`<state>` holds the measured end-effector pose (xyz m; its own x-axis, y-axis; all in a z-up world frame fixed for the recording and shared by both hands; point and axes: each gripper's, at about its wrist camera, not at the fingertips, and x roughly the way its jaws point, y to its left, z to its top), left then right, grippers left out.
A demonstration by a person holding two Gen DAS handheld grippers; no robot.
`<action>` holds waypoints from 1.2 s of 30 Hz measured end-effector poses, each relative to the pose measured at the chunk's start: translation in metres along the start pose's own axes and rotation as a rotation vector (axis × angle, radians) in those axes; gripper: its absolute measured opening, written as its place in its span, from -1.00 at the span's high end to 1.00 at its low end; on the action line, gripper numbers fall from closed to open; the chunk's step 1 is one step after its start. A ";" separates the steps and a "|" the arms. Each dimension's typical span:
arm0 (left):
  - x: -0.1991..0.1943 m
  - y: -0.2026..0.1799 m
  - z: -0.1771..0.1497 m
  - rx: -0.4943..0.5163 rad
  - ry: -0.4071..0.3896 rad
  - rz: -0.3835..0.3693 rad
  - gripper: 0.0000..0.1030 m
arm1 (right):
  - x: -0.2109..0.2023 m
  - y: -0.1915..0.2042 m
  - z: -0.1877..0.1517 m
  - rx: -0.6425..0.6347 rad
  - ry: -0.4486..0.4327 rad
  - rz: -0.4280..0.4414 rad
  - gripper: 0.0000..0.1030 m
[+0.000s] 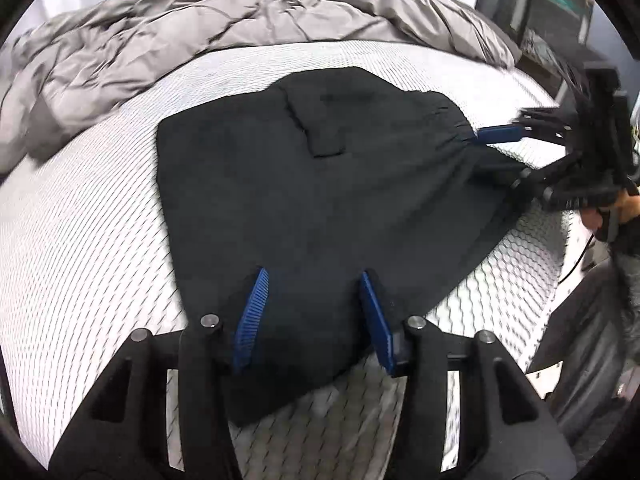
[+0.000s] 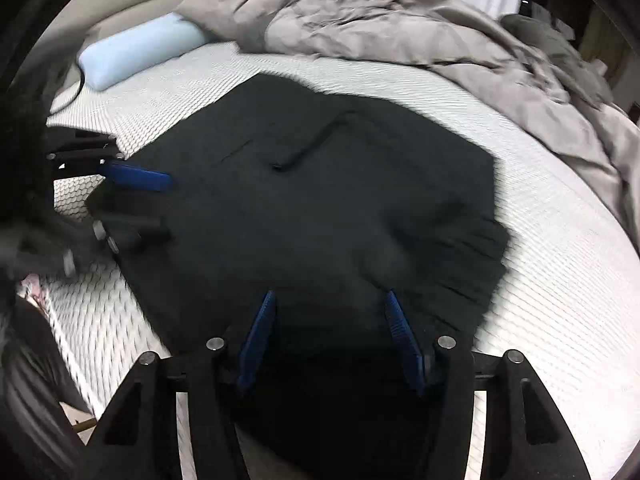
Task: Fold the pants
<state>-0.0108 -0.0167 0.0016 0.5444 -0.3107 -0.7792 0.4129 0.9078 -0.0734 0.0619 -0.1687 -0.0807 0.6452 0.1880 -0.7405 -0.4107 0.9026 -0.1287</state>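
pants (image 1: 304,208) lie on white mattress (image 1: 92,248), grey duvet (image 1: 192,28) behind.

The pants (image 1: 320,208) lie on the mattress (image 1: 100,220), directly ahead of the left gripper (image 1: 314,316). The right gripper (image 1: 500,152) sits at their edge, ahead and right. The duvet (image 1: 200,28) lies beyond, a pillow (image 2: 136,54) farther off.
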 end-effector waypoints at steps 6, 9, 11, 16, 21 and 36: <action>-0.027 0.044 -0.001 -0.222 -0.094 -0.032 -0.23 | -0.034 -0.081 -0.033 0.358 -0.099 0.177 -0.45; -0.016 0.082 -0.004 -0.443 -0.061 -0.049 -0.23 | -0.021 -0.101 -0.033 0.511 -0.094 0.310 -0.45; -0.007 0.098 -0.011 -0.548 -0.032 -0.125 -0.09 | -0.005 -0.106 -0.033 0.578 -0.072 0.387 -0.45; 0.005 0.105 -0.015 -0.603 -0.006 -0.194 0.43 | 0.029 -0.095 -0.029 0.680 -0.003 0.502 0.11; 0.017 0.104 0.025 -0.543 -0.032 -0.069 0.51 | 0.022 -0.104 0.003 0.708 -0.137 0.419 0.46; -0.030 0.081 -0.001 -0.413 -0.092 0.176 -0.10 | -0.011 -0.099 -0.018 0.514 -0.056 0.045 -0.43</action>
<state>0.0055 0.0666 0.0188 0.6504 -0.1483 -0.7450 -0.0076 0.9794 -0.2016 0.0841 -0.2670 -0.0719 0.6733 0.2382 -0.7000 -0.0777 0.9642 0.2534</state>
